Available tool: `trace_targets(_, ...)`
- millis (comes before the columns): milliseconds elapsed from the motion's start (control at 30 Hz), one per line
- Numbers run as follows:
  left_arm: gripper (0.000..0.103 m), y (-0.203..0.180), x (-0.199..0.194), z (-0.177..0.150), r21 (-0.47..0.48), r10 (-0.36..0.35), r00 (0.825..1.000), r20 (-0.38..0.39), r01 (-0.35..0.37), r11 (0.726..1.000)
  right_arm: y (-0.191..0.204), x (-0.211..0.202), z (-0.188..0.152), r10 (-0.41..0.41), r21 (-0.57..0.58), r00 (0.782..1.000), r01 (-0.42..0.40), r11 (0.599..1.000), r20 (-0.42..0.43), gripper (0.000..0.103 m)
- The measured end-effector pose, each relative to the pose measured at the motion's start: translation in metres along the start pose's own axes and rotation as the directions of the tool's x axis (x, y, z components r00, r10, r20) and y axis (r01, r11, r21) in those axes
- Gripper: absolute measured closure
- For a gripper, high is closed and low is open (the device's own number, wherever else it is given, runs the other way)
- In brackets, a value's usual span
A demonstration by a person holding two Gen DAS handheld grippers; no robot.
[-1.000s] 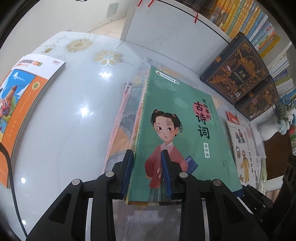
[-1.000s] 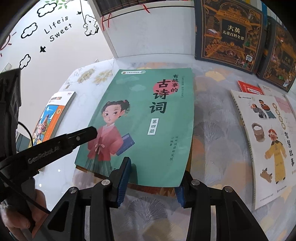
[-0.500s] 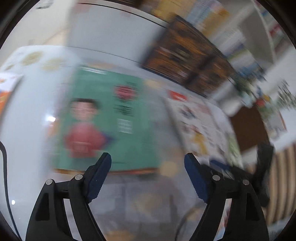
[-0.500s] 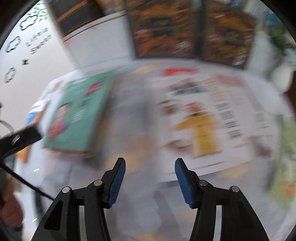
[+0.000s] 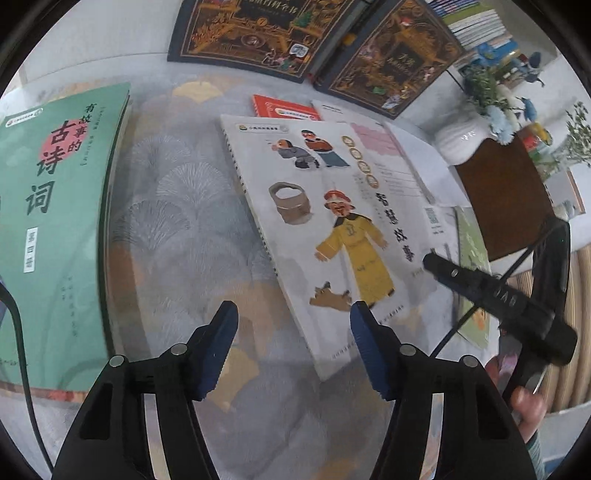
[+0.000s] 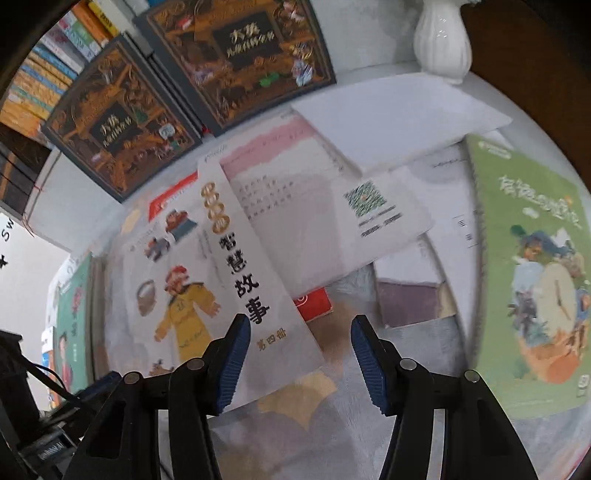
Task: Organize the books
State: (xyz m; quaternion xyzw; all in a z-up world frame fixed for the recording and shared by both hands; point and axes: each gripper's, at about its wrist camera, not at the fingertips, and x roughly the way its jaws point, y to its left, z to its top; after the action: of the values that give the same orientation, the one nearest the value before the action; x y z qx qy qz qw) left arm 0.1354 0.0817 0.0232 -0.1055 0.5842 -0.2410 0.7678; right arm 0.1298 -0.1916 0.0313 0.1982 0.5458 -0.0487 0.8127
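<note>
A white book with a yellow-robed man (image 5: 332, 229) lies slanted on the patterned cloth, over a red book (image 5: 284, 109) and a pink-and-white one (image 6: 306, 206). My left gripper (image 5: 291, 314) hovers over its near left corner. Its jaws are closing, with nothing pressed between them. My right gripper (image 6: 300, 323) stands open above the white book's (image 6: 207, 295) near right corner and the red book (image 6: 314, 302). The green book with a girl (image 5: 48, 221) tops the stack at the left. Another green book (image 6: 535, 277) lies at the right.
Two dark ornate books (image 5: 258, 33) lean against the shelf at the back. A white vase (image 5: 465, 140) stands at the back right beside a brown board (image 5: 506, 195). The right gripper's black finger (image 5: 480, 284) and a hand (image 5: 528, 406) show at the right.
The left gripper let go of the green girl book and opened. Both grippers swung right, away from that book, and now hover over the white book.
</note>
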Motion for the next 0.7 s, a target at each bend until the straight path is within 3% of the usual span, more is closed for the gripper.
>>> trace_targets(200,0.045,-0.002,0.018,0.0,-0.021,0.014,1.0,-0.014,-0.014,1.0,0.011,0.012,-0.006,-0.041,-0.012,0.998,0.042,0.999,0.053,0.051)
trace_targets(267,0.045,-0.007,0.02,-0.001,-0.014,-0.035,0.999,-0.034,0.034,0.999,0.014,0.011,-0.009,-0.039,-0.028,0.998,0.041,0.999,0.056,0.052)
trace_targets(300,0.045,-0.01,0.021,-0.002,-0.009,-0.064,0.997,-0.047,0.064,0.998,0.014,0.013,-0.009,0.013,-0.04,0.996,-0.009,0.999,0.089,0.052)
trace_targets(333,0.044,-0.016,0.021,-0.006,0.006,-0.077,0.995,-0.06,0.077,0.997,0.015,0.014,-0.012,0.042,-0.036,0.997,-0.04,0.999,0.07,0.052)
trace_targets(433,0.044,-0.032,0.013,-0.024,0.111,-0.016,0.998,-0.054,0.022,0.994,0.019,0.007,-0.03,0.019,-0.065,0.998,-0.015,0.998,0.064,0.052)
trace_targets(533,0.044,-0.027,0.004,-0.049,0.112,-0.059,0.994,-0.093,0.069,0.991,0.013,-0.006,-0.056,0.042,-0.087,0.998,-0.037,0.996,0.047,0.052)
trace_targets(700,0.044,-0.016,-0.011,-0.11,0.111,-0.105,0.982,-0.16,0.124,0.986,-0.001,-0.018,-0.12,0.101,-0.116,0.992,-0.11,0.987,-0.08,0.052)
